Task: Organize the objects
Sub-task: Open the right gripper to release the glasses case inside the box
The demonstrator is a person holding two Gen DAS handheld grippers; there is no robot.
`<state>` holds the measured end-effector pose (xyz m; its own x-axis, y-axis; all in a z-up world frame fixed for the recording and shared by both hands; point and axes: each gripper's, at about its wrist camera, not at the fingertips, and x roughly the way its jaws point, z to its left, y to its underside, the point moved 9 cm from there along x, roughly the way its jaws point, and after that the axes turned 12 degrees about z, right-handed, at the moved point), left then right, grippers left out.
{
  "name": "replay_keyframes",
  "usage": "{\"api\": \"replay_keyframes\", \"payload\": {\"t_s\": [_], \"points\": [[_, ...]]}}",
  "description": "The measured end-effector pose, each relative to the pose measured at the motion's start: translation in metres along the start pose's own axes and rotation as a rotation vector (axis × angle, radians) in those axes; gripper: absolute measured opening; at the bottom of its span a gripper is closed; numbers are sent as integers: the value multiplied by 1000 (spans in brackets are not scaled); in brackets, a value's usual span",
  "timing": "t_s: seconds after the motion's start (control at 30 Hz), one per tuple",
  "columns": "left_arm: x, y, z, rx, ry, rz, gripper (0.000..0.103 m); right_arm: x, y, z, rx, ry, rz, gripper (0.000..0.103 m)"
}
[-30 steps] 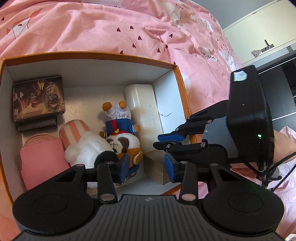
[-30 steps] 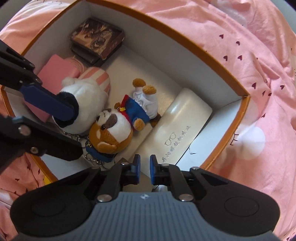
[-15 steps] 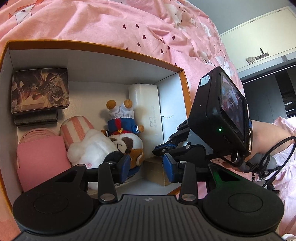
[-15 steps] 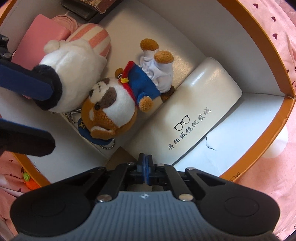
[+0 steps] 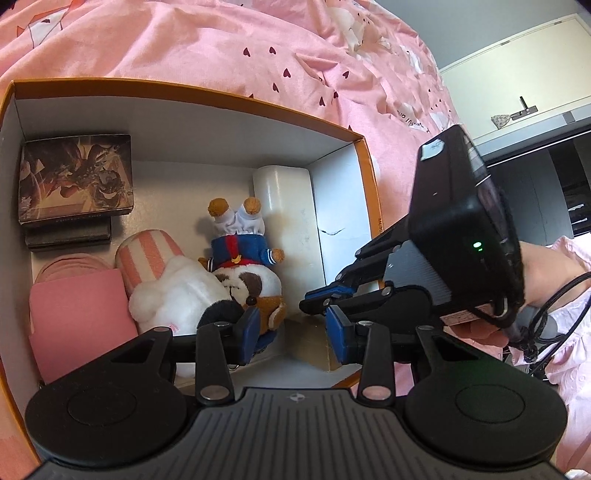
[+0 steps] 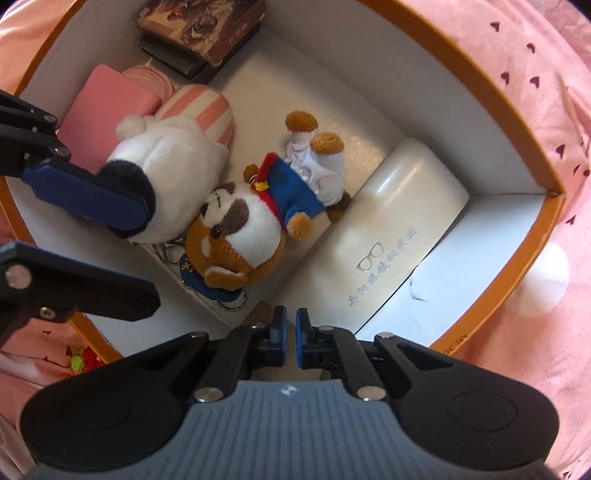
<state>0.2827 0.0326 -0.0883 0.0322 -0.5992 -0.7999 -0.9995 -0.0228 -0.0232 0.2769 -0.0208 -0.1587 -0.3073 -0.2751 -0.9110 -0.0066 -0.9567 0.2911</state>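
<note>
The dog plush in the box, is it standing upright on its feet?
No, the dog plush lies on the box floor beside the white case.

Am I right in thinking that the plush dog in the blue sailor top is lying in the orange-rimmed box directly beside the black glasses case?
Almost: the glasses case is white, not black. The right wrist view shows its pale glossy lid with a printed spectacles outline. The rest holds: the plush dog in the blue sailor top lies in the orange-rimmed box directly beside that case.

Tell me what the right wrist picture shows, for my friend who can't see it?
An orange-rimmed box on pink bedding holds a brown-and-white plush dog in a blue outfit, a white plush, a cream glasses case and stacked dark boxes. The right gripper points down, nearly closed; the left gripper reaches in, open.
</note>
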Motion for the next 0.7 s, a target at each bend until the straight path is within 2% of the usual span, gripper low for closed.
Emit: {"api": "replay_keyframes", "payload": {"t_s": [0.23, 0.5, 0.7], "points": [[-1, -4, 9, -34, 23, 7, 44, 25, -2, -2, -17, -9, 96, 0], [3, -4, 7, -18, 27, 16, 44, 20, 1, -8, 22, -18, 72, 2], [16, 12, -8, 82, 19, 90, 37, 24, 6, -10, 7, -21, 56, 0]]}}
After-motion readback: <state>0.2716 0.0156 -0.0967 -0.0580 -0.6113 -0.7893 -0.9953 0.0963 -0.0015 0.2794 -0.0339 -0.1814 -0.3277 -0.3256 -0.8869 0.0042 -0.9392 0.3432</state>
